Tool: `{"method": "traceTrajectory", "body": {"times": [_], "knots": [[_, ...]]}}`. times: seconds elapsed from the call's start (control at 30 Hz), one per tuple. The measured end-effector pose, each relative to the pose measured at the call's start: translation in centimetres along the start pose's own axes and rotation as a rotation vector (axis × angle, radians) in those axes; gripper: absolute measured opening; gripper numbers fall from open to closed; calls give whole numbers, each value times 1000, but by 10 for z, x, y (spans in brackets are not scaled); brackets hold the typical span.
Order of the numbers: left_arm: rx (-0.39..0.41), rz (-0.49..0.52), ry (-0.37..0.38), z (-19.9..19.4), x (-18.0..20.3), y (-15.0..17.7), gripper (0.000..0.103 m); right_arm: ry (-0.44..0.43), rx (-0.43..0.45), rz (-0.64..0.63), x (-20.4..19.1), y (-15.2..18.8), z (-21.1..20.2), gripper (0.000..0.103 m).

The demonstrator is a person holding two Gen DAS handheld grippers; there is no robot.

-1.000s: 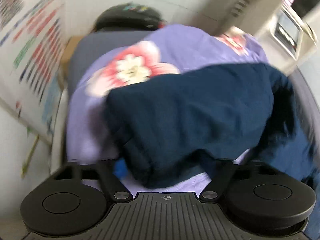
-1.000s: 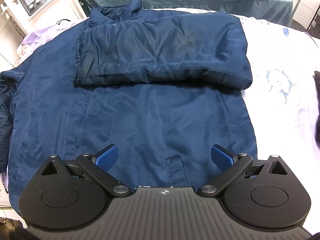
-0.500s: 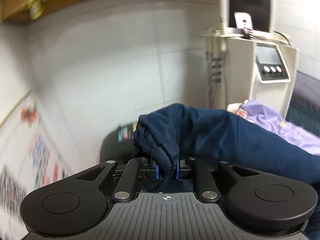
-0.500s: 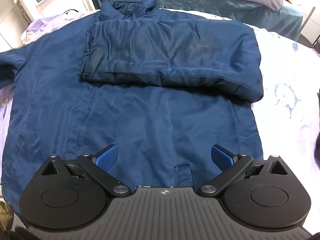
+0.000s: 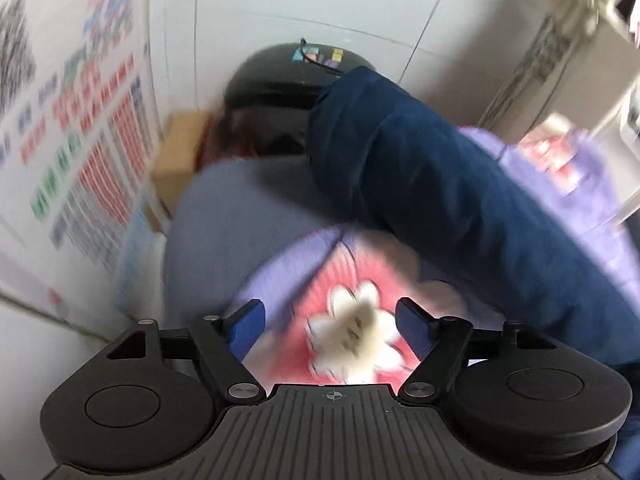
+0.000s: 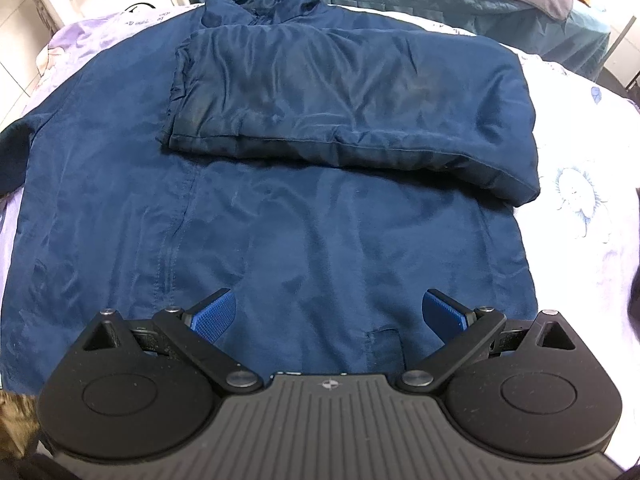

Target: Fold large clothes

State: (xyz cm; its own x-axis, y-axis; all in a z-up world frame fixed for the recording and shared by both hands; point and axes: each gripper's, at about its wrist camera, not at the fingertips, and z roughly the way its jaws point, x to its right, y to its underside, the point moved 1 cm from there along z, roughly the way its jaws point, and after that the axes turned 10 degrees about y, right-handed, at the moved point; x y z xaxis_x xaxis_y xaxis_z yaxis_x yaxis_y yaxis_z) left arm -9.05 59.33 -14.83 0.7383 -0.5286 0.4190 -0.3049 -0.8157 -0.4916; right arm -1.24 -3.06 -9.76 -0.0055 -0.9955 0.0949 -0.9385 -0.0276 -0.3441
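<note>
Hovering over a bed (image 6: 592,128), the right gripper (image 6: 330,312) has its blue pads spread wide w/ nothing between them; directly ahead of and below it lies a navy jacket (image 6: 280,240), spread flat on the pale floral bedsheet (image 6: 580,200), collar at the far end. One sleeve (image 6: 352,96) is folded across the chest, just beyond the gripper's reach, its cuff pointing to the gripper's left; the jacket's other side runs out of view at the left edge. In the left wrist view, motion-blurred, the left gripper (image 5: 329,324) has just been opening & now stands fully spread, empty, above a pink-and-white flower print on a lilac sheet (image 5: 348,332). The jacket's other sleeve (image 5: 460,200) lies ahead & to the right of that gripper, apart from the pads. Farther ahead: a dark rounded object (image 5: 280,80) against a white tiled wall (image 5: 320,0), a cardboard box (image 5: 180,152) beside it, a printed poster (image 5: 80,120) to the gripper's left.
</note>
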Motion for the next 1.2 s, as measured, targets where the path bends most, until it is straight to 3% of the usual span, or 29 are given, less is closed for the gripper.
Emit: {"method": "traceTrajectory", "body": {"times": [0.13,0.27,0.43,0.53,0.6,0.73,0.83,0.87,0.9,1.0,1.2], "knots": [[32,-114,115,-19,-6,4,103,-18,-5,-34,-12,-4,3,100],[89,-220,205,-21,0,-14,103,-34,2,-78,-27,-7,4,100],[86,-177,171,12,24,-44,103,-36,4,-118,-36,-7,4,100],[105,-216,139,28,33,-50,103,-24,-2,-100,-32,-7,5,100],[68,-215,148,44,38,-52,103,-12,-10,-80,-27,-6,6,100],[32,-97,29,62,57,-50,101,8,-16,-32,-15,-4,8,100],[52,9,-10,59,73,-50,81,19,-22,-6,-7,-2,9,100],[59,27,-6,57,78,-52,67,22,-23,1,-5,-2,9,100],[69,37,6,54,83,-56,60,23,-24,6,-4,-1,9,100],[119,75,50,43,108,-69,56,29,-31,19,1,-1,11,100],[206,286,260,10,212,-71,55,12,-18,30,6,-2,11,100]]}}
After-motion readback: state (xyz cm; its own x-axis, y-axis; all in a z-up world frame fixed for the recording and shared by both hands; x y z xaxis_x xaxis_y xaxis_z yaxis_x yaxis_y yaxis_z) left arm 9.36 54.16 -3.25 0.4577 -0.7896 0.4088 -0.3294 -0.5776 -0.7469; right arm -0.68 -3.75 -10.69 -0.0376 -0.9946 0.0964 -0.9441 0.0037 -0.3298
